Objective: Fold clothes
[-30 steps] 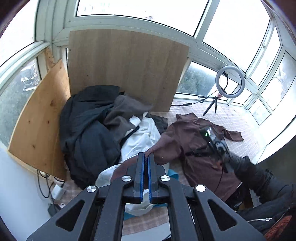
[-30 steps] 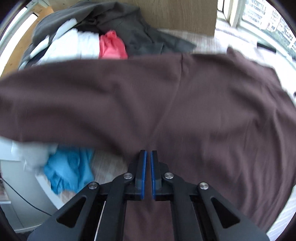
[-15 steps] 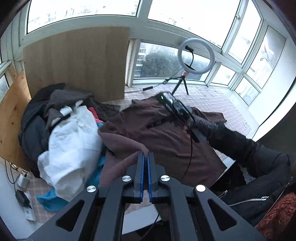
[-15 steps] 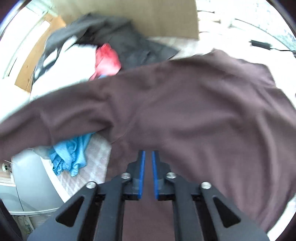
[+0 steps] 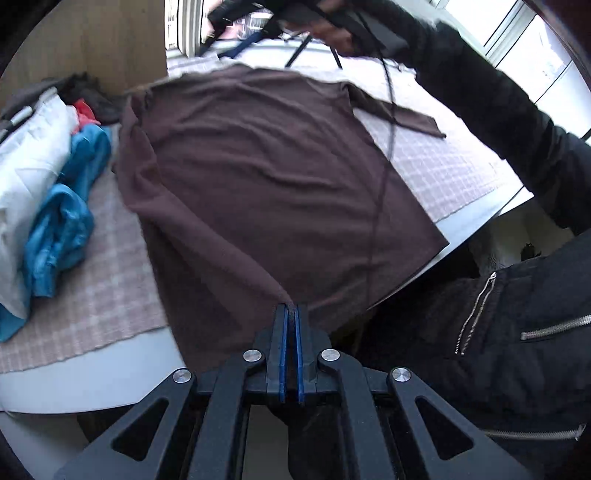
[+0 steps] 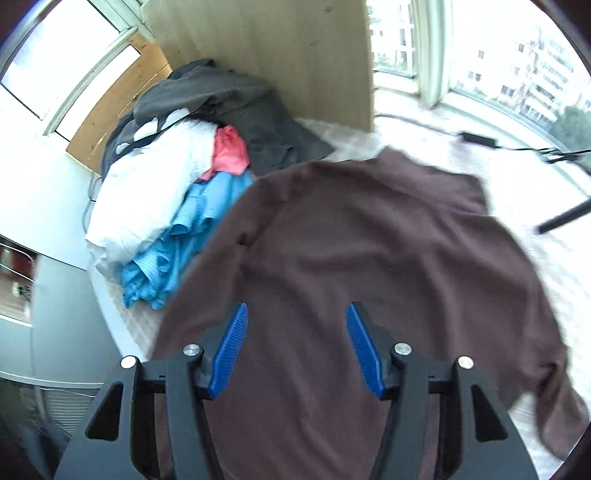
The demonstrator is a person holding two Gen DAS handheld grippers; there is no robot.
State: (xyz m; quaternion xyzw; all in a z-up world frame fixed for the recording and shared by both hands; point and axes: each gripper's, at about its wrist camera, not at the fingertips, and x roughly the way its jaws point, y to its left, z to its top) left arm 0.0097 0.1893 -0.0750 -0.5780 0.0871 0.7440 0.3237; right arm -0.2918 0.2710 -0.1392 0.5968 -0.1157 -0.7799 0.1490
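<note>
Pinching brown shirt (image 5: 266, 177) hem – left gripper (image 5: 290, 314); right gripper (image 6: 295, 325) jaws opening, empty.

Brown garment (image 6: 369, 258): lower hem cut off by the frame's bottom edge; right sleeve blurred. Left wrist view: the person's hand (image 5: 340, 33) at the top edge, blurred, partly cropped. Dark clothes (image 6: 229, 96) partly hidden beneath the white garment (image 6: 147, 184).

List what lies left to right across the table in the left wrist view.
White garment → blue garment → brown shirt → bare checked cloth → person's dark sleeve.
</note>
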